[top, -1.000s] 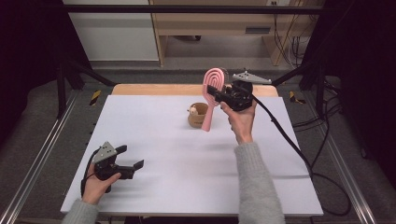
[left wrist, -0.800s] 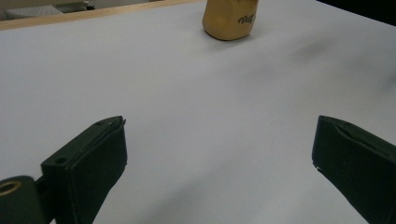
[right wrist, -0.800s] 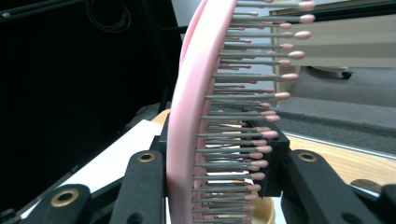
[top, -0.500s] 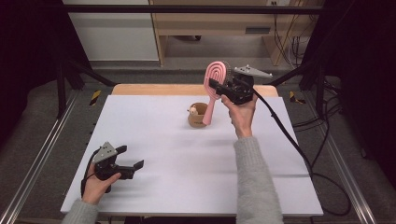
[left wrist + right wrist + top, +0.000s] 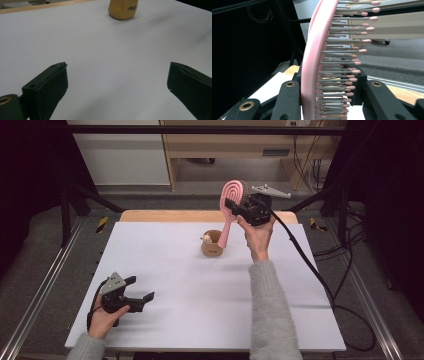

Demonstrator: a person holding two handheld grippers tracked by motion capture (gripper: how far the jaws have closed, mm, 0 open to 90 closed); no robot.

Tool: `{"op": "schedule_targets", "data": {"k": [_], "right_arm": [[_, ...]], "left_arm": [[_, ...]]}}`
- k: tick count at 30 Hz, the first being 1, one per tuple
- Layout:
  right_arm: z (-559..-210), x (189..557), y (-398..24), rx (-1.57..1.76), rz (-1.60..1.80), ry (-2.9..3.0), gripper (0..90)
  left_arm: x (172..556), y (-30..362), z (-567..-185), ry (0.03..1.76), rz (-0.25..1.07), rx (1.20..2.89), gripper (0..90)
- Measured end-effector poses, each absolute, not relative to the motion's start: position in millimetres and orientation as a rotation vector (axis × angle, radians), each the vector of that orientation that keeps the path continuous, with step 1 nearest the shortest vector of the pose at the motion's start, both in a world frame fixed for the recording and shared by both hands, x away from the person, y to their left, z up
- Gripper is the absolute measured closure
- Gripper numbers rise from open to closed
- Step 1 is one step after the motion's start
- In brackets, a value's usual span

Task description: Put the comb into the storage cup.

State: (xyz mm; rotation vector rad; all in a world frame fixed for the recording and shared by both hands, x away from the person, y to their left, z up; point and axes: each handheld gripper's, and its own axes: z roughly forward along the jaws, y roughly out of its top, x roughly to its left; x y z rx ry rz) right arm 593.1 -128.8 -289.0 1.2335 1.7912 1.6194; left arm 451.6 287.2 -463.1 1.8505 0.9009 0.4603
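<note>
A pink hairbrush point(image 5: 231, 202) is held upright above the far middle of the white table, its handle slanting down toward a small tan wooden cup point(image 5: 211, 244). My right gripper point(image 5: 239, 207) is shut on the brush's head; in the right gripper view the pink back and grey bristles of the brush point(image 5: 322, 60) stand between the black jaws. The handle tip is at the cup's rim; whether it touches I cannot tell. My left gripper point(image 5: 142, 295) rests open near the table's front left corner, jaws wide apart with nothing between them, looking toward the cup point(image 5: 122, 10).
The white table point(image 5: 200, 295) has a wooden strip point(image 5: 165, 215) along its far edge. A black cable point(image 5: 310, 265) trails from the right gripper over the right side. Metal rails point(image 5: 40, 290) flank the table; dark frame posts stand at the back.
The right hand has lifted the brush slightly up and to the right of where it was; the left gripper has stayed put.
</note>
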Motion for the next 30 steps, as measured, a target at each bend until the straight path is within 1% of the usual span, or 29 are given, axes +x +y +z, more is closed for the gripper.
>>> {"op": "schedule_targets", "data": {"k": [30], "right_arm": [[-294, 626, -124, 1.290, 1.611, 1.740, 62.8]], "left_arm": [[453, 287, -465, 0.896, 0.457, 1.857, 3.0]]}}
